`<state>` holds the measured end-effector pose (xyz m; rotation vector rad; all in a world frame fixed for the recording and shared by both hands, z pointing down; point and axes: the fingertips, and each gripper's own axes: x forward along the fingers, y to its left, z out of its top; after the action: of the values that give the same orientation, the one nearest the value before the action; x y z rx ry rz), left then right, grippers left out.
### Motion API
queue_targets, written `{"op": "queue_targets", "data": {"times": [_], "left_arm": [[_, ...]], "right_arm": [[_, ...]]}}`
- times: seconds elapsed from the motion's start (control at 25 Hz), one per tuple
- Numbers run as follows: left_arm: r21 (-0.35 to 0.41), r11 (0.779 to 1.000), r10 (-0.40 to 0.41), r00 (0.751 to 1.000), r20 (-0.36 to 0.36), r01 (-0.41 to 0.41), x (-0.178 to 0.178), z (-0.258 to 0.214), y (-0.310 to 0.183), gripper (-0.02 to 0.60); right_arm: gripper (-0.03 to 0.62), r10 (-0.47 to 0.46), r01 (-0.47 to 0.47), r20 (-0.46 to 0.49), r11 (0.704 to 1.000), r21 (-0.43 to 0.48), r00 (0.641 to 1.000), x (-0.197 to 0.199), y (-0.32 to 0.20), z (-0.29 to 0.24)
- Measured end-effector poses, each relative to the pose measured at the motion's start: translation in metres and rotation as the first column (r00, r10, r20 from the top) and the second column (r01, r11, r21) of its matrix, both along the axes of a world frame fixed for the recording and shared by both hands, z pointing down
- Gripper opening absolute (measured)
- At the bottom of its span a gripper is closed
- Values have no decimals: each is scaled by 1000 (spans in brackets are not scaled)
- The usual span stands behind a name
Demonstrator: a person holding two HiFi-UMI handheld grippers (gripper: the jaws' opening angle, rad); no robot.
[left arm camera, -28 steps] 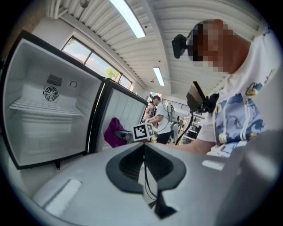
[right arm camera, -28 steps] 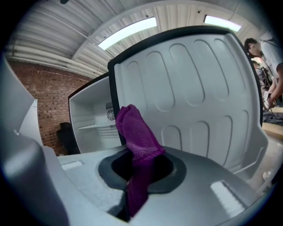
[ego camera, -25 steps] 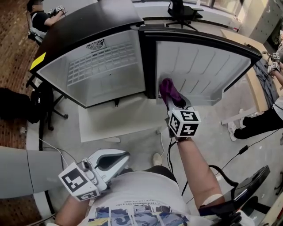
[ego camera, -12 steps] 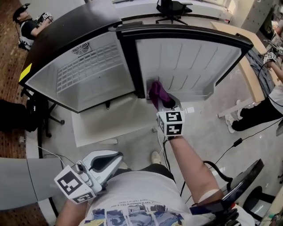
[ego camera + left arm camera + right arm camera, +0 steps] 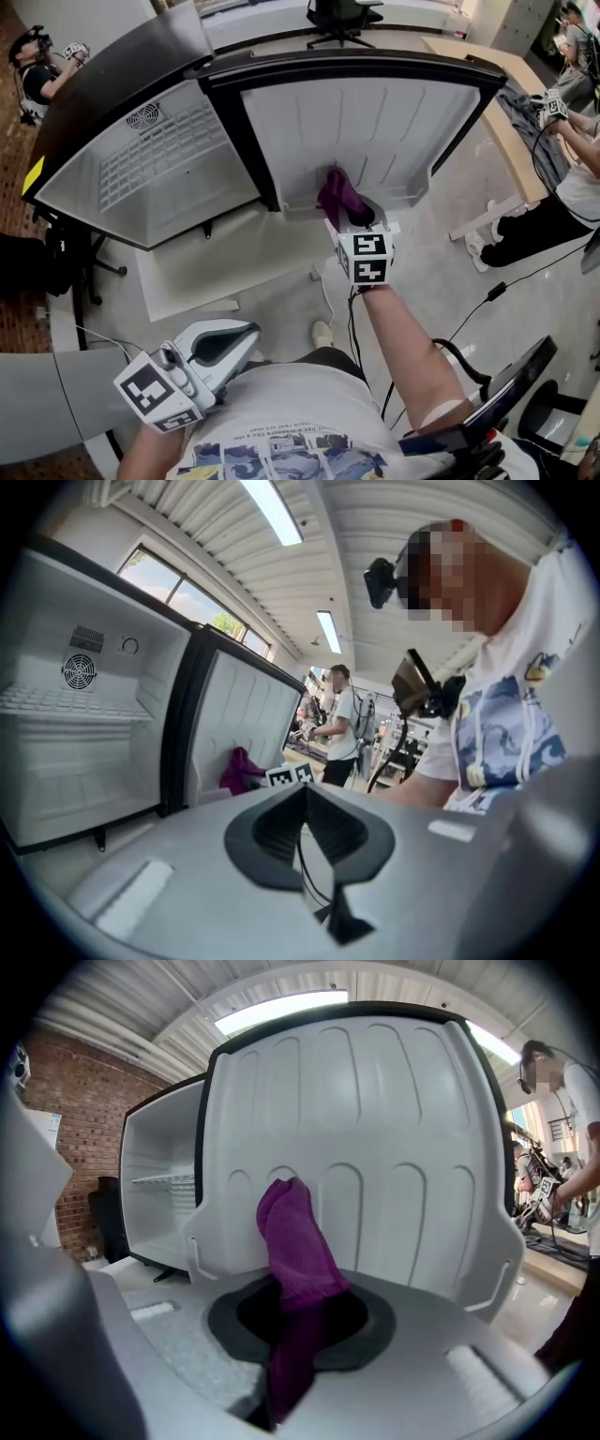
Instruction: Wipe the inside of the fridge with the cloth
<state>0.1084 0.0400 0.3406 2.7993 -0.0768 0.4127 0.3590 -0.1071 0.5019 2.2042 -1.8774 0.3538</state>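
Since a second ago the right hand-held gripper (image 5: 354, 217) has slid along the foot of the fridge door, away from the hinge side and toward the door's middle, while the left one has stayed by the person's waist. Its jaws are clenched on the purple cloth (image 5: 337, 195), whose bunched upper end stands up out of them; in the right gripper view the cloth (image 5: 294, 1241) rises in front of the ribbed white door liner (image 5: 394, 1138), though whether it presses on the plastic cannot be told. The left hand-held gripper (image 5: 246, 334) is closed on nothing, its dark pads meeting in a line in the left gripper view (image 5: 305, 822), and it is held low, well apart from the fridge (image 5: 131, 80). Beside the open door, the fridge's white interior (image 5: 159, 164) shows a wire shelf and a round vent. A pale board (image 5: 206, 267) lies on the floor below the cabinet. A wooden table (image 5: 502, 112) stands at right.
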Motion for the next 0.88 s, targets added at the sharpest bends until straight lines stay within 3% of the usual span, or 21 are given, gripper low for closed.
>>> {"op": "queue_targets", "data": {"times": [0.56, 0.88], "left_arm": [[-22, 998, 65, 998, -24, -66, 43, 4, 13, 8], [-21, 994, 104, 994, -30, -105, 65, 5, 23, 8]], "right_arm": [[52, 152, -158, -104, 987, -42, 983, 95, 48, 0], [52, 176, -198, -272, 979, -56, 946, 125, 74, -17]]}}
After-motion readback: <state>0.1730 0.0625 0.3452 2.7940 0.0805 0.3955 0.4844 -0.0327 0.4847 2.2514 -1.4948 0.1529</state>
